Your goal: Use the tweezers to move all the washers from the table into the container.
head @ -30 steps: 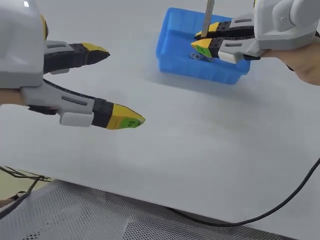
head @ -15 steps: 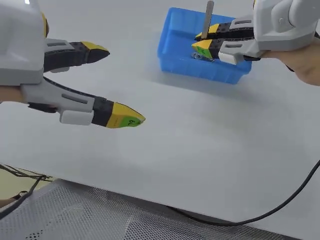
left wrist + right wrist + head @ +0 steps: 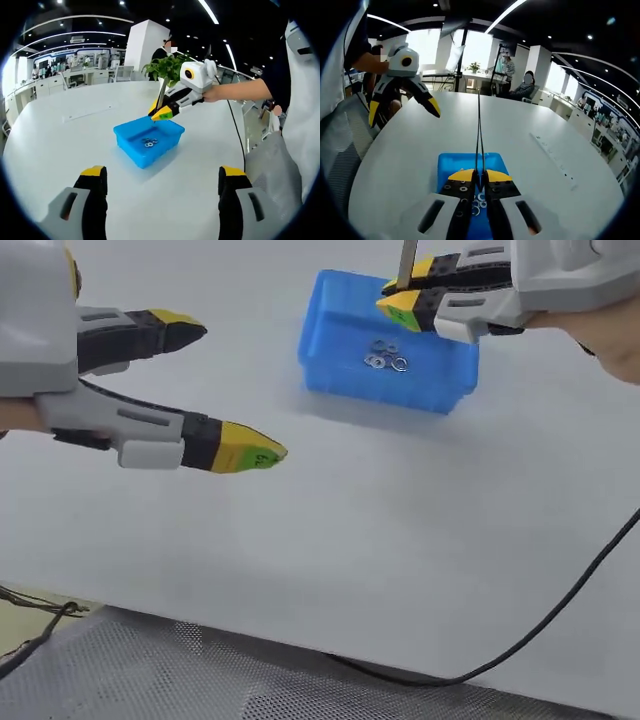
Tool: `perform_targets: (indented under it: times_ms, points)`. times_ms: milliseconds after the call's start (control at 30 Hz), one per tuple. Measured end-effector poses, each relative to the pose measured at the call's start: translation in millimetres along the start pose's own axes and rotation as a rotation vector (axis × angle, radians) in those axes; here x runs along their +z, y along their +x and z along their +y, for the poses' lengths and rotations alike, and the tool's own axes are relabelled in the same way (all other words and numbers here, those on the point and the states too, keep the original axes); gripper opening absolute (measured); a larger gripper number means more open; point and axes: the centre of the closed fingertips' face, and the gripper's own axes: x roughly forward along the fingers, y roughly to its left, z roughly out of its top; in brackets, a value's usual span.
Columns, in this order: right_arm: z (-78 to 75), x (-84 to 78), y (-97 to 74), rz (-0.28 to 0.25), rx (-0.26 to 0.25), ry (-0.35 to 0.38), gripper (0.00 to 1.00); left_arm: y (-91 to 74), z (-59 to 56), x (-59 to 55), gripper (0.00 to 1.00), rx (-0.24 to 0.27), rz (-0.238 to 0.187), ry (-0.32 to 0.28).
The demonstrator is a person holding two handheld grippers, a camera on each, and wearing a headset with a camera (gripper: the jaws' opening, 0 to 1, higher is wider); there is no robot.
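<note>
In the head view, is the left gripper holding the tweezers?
No, the left gripper stands open with nothing between its jaws; the tweezers are clamped in the right gripper over the blue container.

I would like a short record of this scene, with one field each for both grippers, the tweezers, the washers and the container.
left gripper: open, empty, hovers over the table, apart from the container
right gripper: shut on the tweezers, above the far side of the container
tweezers: thin metal, clamped between the right jaws
container: blue, open top, stands on the table
washers: small cluster lying inside the container
cable: black, lies on the near right of the table
</note>
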Motion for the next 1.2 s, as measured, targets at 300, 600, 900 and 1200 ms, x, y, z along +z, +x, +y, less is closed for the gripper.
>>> perform_targets:
  times_ms: [300, 600, 900, 1200]
  points:
    - [46.8, 19.8, -31.3, -0.003, 0.077, -0.008, 0.08, 5.2, -14.2, 34.2, 0.94, -0.036, -0.045, 0.077]
    - [105.2, -9.3, -44.4, 0.153, 0.203, -0.049, 0.08, 13.7, -49.9, 54.7, 0.79, -0.137, -0.083, 0.172]
    - [138.5, -15.1, -41.5, 0.23, 0.271, -0.066, 0.08, 27.9, -96.1, 58.5, 0.63, -0.269, -0.057, 0.269]
    - [153.4, -21.8, -40.1, 0.296, 0.303, -0.081, 0.08, 35.7, -123.2, 55.6, 0.4, -0.358, -0.017, 0.294]
